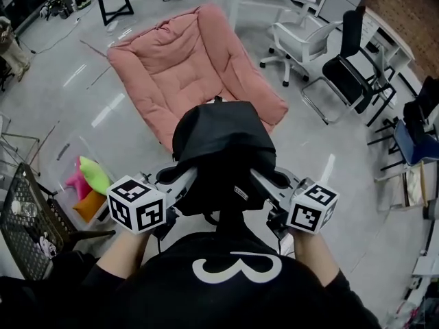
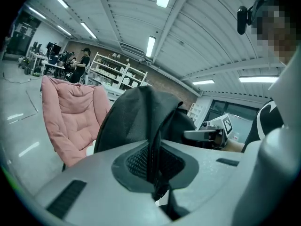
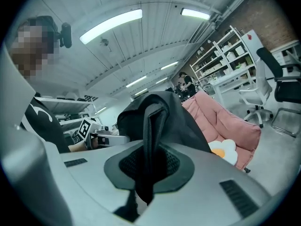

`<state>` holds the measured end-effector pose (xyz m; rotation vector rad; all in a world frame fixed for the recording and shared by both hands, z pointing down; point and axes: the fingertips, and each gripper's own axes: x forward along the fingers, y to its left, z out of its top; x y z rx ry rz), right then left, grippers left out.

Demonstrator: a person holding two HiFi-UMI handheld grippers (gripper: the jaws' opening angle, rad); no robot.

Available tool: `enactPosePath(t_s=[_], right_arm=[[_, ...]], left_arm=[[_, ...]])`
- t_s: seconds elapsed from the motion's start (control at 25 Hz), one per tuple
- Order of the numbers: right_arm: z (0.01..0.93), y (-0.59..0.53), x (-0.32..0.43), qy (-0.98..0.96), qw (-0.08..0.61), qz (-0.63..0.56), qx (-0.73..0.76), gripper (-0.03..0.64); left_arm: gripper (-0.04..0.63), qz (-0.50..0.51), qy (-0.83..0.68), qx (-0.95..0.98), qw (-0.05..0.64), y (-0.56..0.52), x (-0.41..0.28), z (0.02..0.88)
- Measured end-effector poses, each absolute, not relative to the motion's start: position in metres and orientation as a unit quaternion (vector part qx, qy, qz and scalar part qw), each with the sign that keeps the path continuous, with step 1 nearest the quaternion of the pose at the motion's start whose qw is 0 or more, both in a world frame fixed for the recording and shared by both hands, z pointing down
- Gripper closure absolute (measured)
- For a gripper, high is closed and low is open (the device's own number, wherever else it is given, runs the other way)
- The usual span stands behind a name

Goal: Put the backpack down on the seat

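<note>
The backpack is black and hangs in the air between my two hand-held grippers, on my side of the pink seat. It is not resting on the cushion. In the head view its bulk covers the seat's near edge.

My left hand-held gripper has its jaws pressed together on a black strap of the backpack. The webbing runs up from between the pads to the bag's body. My right hand-held gripper pinches a second strap the same way, jaws closed tight on it, with the bag bulging just beyond. The two grippers sit level on either side of the backpack, marker cubes toward me.

The seat is a wide, quilted folding chair standing open on the grey floor. From the right gripper view a white flower-shaped cushion with an orange centre lies on the seat.

To the right of the seat stand a white office chair and a black one. To the seat's left, nearer me, is a clear bin of bright green, pink and orange things, with a black wire rack beside it.
</note>
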<state>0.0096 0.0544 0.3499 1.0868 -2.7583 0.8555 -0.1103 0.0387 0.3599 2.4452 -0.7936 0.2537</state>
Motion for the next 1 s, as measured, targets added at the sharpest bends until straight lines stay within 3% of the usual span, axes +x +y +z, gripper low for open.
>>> enactPosePath(t_s=[1.0], right_arm=[[0.355,-0.198,0.055,-0.918,0.011,0.307,0.249,0.583]], left_arm=[[0.58,0.111,-0.385,0.859,0.318,-0.189,-0.069,0.37]])
